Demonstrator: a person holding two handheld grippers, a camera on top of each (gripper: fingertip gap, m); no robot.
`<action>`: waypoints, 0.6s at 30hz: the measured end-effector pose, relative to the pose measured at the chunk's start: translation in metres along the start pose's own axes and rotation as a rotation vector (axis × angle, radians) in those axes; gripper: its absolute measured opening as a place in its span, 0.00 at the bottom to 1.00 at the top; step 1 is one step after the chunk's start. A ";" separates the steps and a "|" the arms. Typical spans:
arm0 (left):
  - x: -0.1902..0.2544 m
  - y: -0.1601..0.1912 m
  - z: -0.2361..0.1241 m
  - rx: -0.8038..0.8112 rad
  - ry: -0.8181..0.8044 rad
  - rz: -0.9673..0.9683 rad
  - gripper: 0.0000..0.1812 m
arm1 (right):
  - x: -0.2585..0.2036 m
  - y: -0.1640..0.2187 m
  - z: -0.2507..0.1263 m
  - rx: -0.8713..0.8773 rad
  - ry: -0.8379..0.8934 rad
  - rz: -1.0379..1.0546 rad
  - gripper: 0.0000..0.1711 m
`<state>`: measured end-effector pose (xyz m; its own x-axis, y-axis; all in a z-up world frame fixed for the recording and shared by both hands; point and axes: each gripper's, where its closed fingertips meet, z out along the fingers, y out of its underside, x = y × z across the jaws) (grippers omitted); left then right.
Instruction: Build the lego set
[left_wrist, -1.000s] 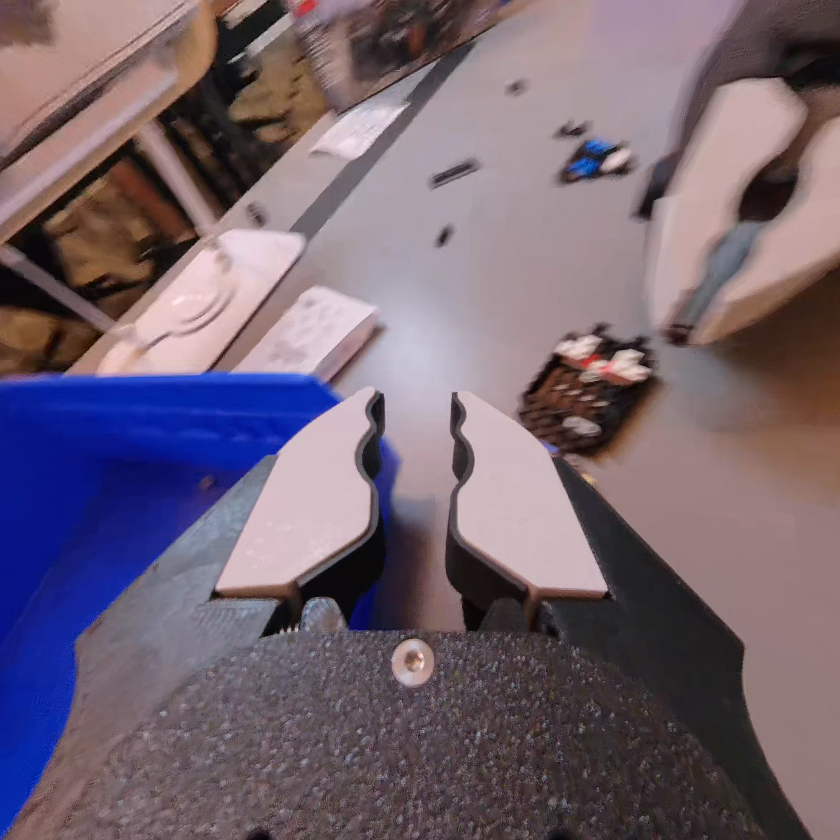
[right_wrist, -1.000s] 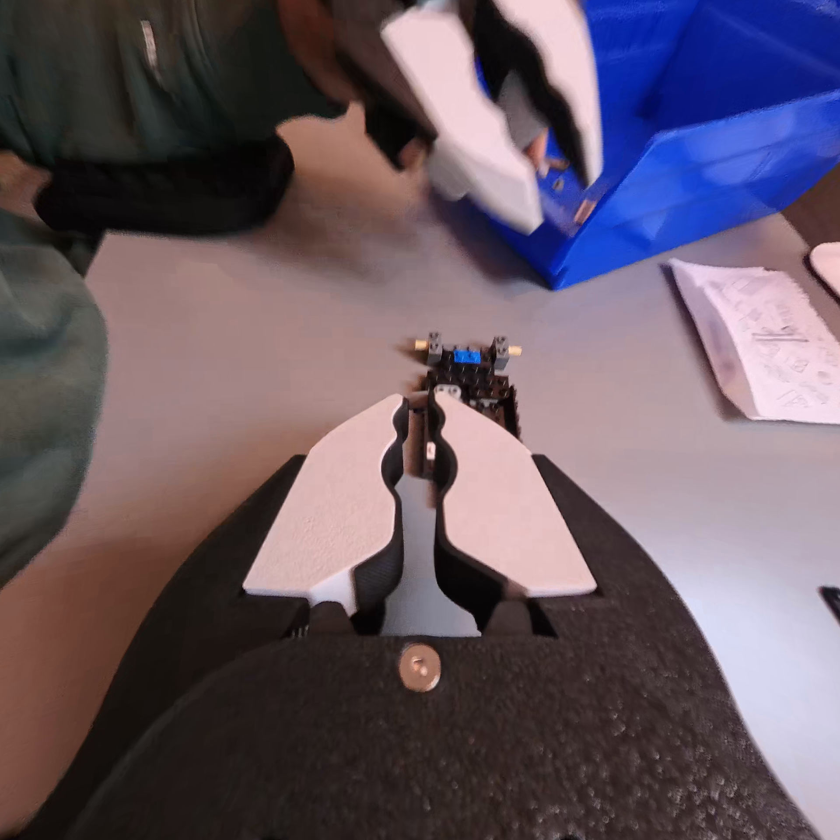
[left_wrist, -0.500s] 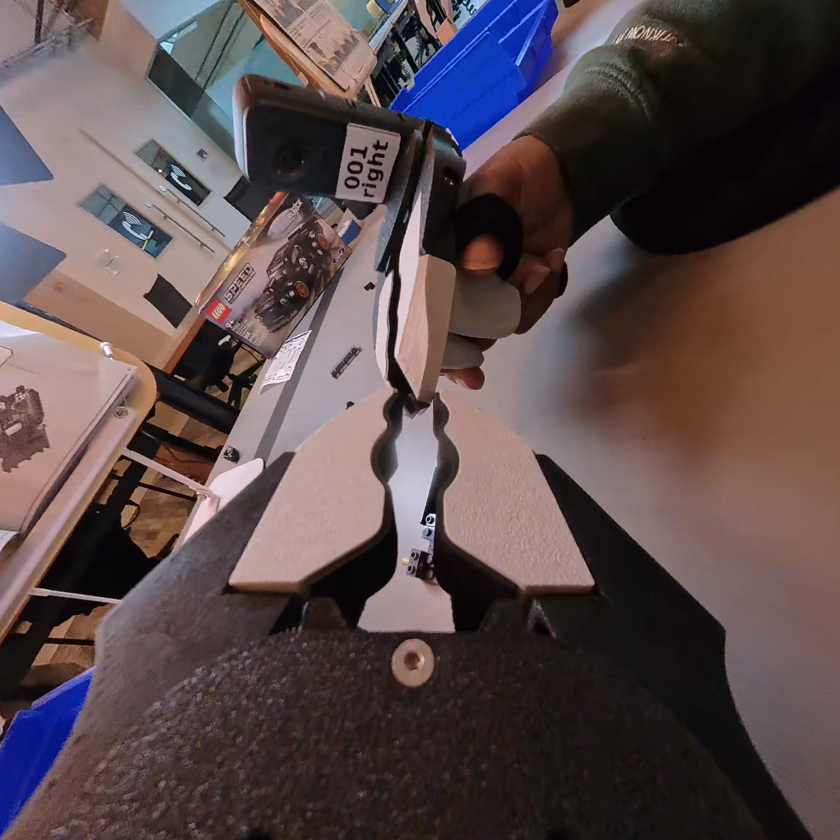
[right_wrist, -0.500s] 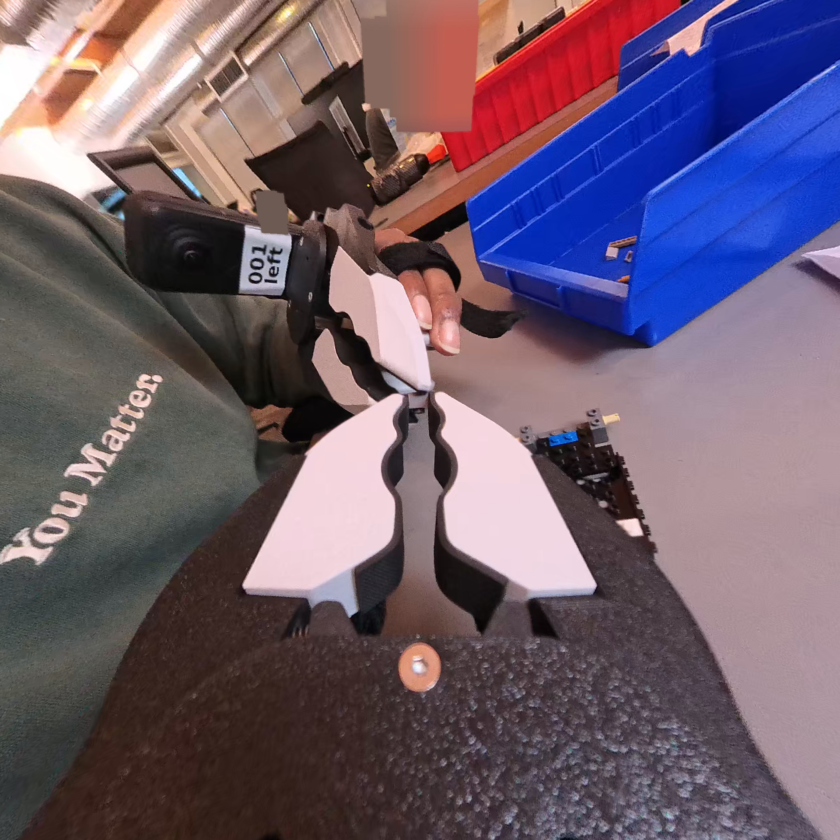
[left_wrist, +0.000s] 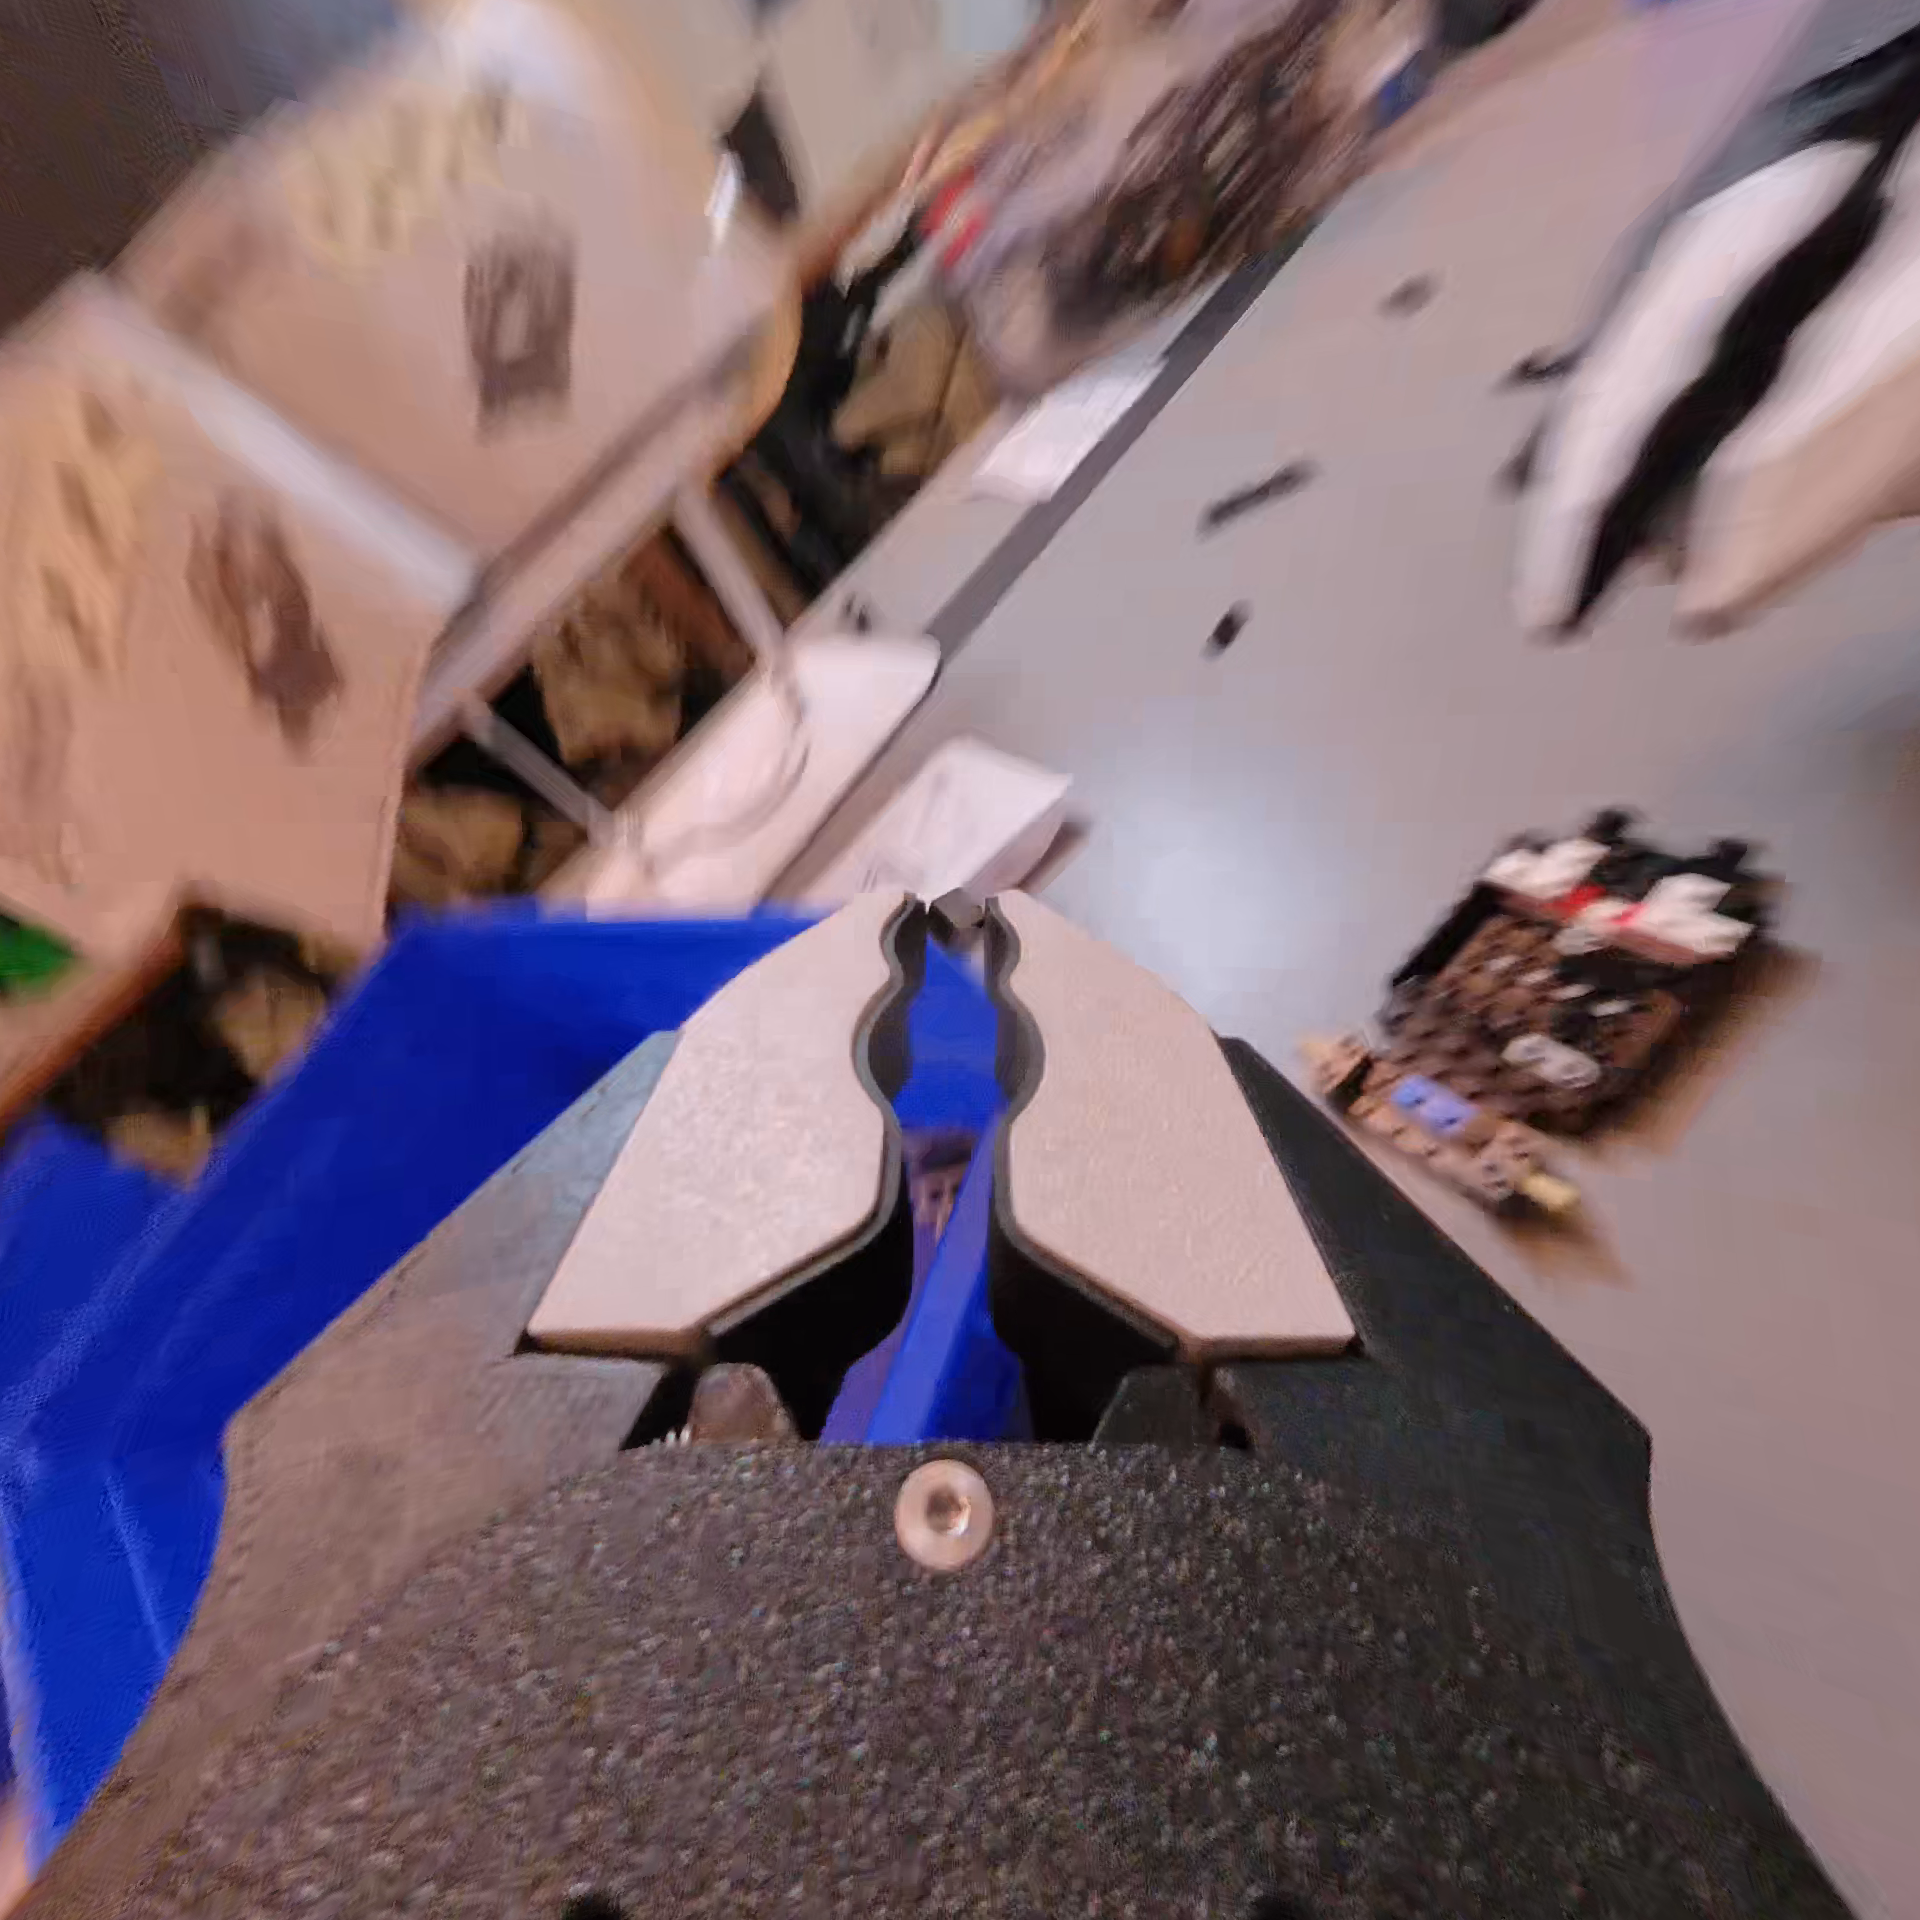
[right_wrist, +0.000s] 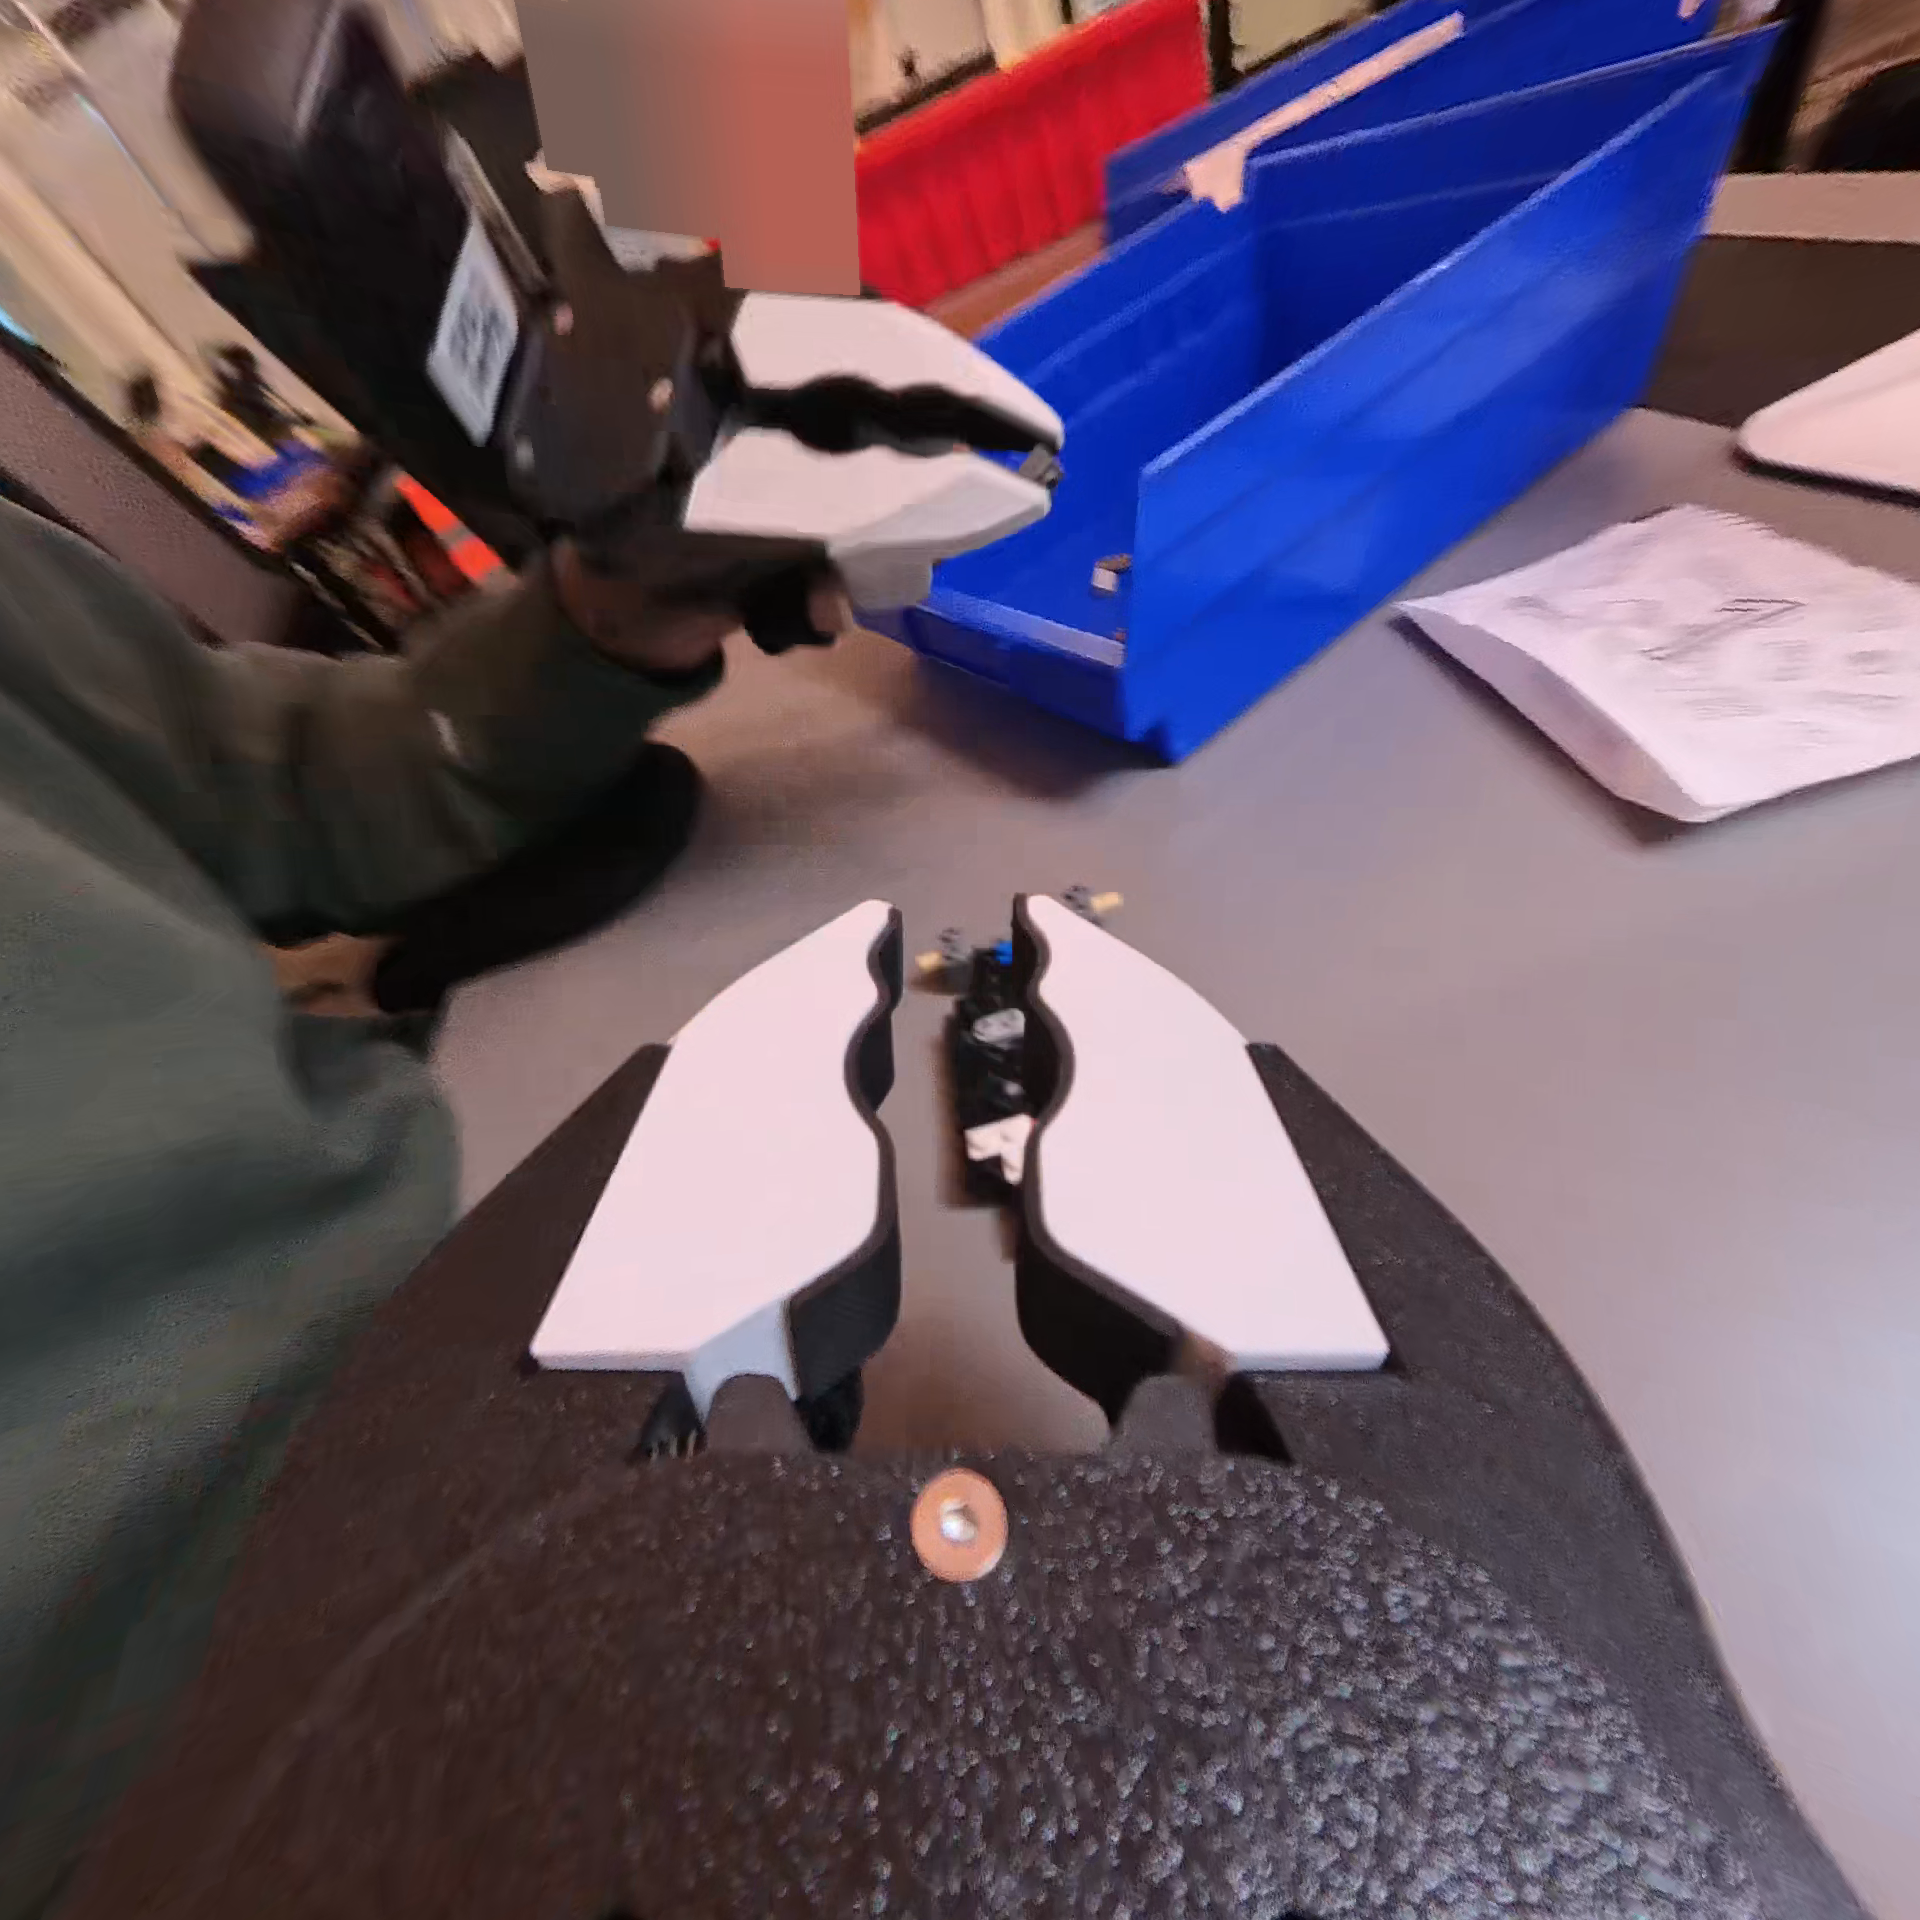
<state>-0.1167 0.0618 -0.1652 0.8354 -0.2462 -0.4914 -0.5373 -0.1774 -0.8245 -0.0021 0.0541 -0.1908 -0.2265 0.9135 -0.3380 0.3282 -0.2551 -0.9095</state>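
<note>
Pinching a small dark piece (right_wrist: 1042, 470) in our left gripper (left_wrist: 954, 914) above the blue bin (right_wrist: 1351, 436), we hover our right gripper (right_wrist: 954, 914), jaws apart, over the brick model (right_wrist: 987, 1049).

A black brick model (right_wrist: 987, 1049) with white, blue and tan bits lies flat on the grey table (right_wrist: 1455, 1039), near the open front of the blue bin (left_wrist: 468, 1039). The right gripper (right_wrist: 954, 914) hangs just above the model, fingers apart. The left gripper (left_wrist: 953, 912), over the bin's front, pinches a small piece (right_wrist: 1042, 470) at its fingertips.
</note>
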 end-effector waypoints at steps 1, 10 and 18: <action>-0.011 0.020 0.004 -0.095 -0.013 -0.088 0.06 | 0.003 0.003 0.001 -0.019 0.023 -0.025 0.11; 0.002 0.057 0.016 -0.249 0.076 -0.143 0.22 | 0.008 0.017 0.008 -0.103 0.091 -0.139 0.11; 0.071 0.026 -0.001 -0.113 0.467 -0.058 0.14 | 0.019 0.035 0.003 -0.239 0.146 -0.200 0.20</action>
<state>-0.0715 0.0383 -0.2216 0.7370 -0.6295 -0.2461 -0.5225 -0.2996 -0.7983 0.0026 0.0614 -0.2300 -0.1795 0.9782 -0.1048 0.5001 -0.0010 -0.8660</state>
